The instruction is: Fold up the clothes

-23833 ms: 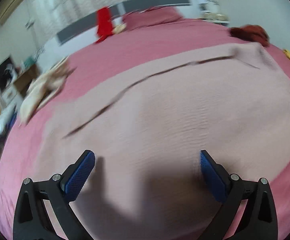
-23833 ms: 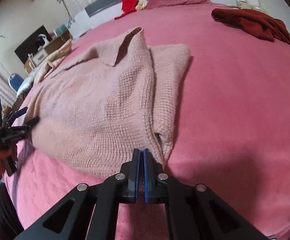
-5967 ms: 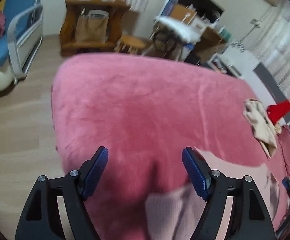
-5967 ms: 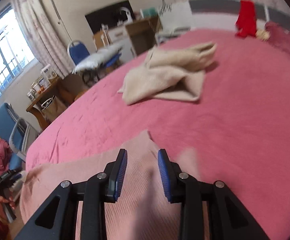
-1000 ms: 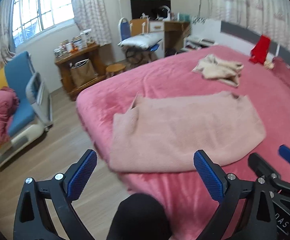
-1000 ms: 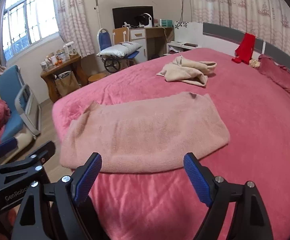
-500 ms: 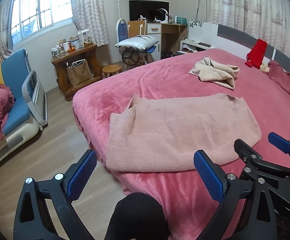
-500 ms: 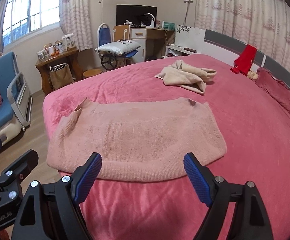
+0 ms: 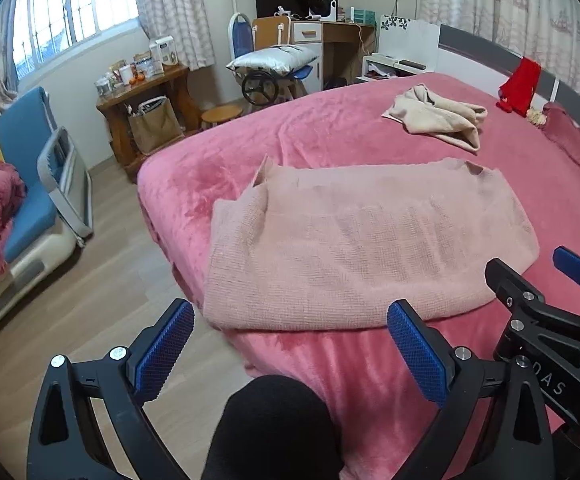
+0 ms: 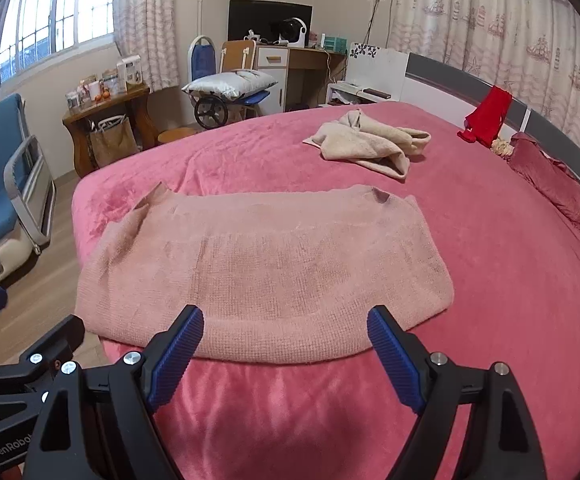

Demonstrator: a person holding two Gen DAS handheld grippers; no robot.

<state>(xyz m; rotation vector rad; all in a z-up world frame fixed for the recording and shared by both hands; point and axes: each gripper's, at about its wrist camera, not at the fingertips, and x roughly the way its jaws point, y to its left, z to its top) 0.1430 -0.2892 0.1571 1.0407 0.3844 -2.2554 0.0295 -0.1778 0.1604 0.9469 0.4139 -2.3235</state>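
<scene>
Ahead of both hand-held grippers, a pink sweater (image 10: 266, 268) lies folded into a long flat band across a bed (image 10: 509, 248) covered in a pink blanket. From its own camera, the left hand-held gripper (image 9: 286, 344) hangs wide apart and empty, above the bed's near edge and the wooden floor (image 9: 90, 280), with the sweater's near hem just beyond its blue pads (image 9: 415, 354). Its right-hand neighbour, the right hand-held gripper (image 10: 286, 346), is also spread wide and holds nothing; the sweater's folded edge lies between and just past its fingertips. Farther beyond the sweater, well apart from it, a beige garment (image 10: 369, 142) sits crumpled on the bed. At the far right a red cloth (image 10: 487, 114) hangs on the headboard. Off to the left stands a blue chair (image 9: 30, 184).
</scene>
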